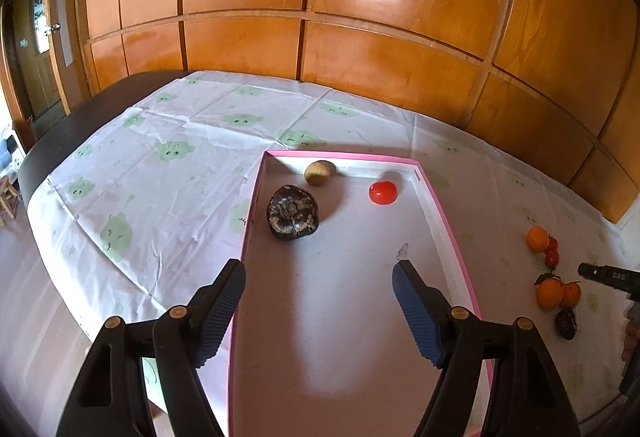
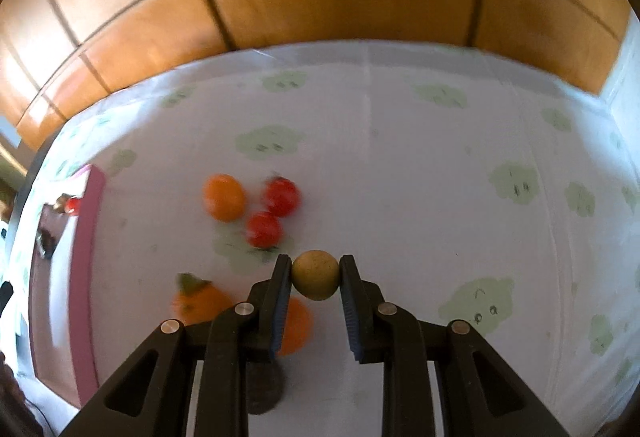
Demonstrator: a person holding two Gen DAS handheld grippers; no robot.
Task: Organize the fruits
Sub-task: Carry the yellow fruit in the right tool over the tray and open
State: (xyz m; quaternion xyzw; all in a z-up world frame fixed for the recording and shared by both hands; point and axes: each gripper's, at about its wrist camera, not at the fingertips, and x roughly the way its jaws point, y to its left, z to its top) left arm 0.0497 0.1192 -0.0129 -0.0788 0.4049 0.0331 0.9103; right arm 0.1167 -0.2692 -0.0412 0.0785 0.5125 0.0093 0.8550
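Observation:
My right gripper (image 2: 315,269) is shut on a small yellow-brown fruit (image 2: 315,280), held above the tablecloth. Below it lie an orange (image 2: 223,197), two red tomatoes (image 2: 282,196) (image 2: 264,229), two leafy oranges (image 2: 200,303) and a dark fruit (image 2: 264,389), partly hidden by the fingers. My left gripper (image 1: 319,273) stands open over the pink-rimmed box (image 1: 444,213), nothing between its fingers. Inside the box sit a dark mangosteen-like fruit (image 1: 293,212), a yellow-brown fruit (image 1: 319,172) and a red tomato (image 1: 383,192).
A white cloth with green cloud prints (image 1: 160,165) covers the table. Wooden wall panels (image 1: 320,37) stand behind it. In the left wrist view the loose fruits (image 1: 550,285) lie right of the box, with the right gripper's tip (image 1: 600,273) at the edge.

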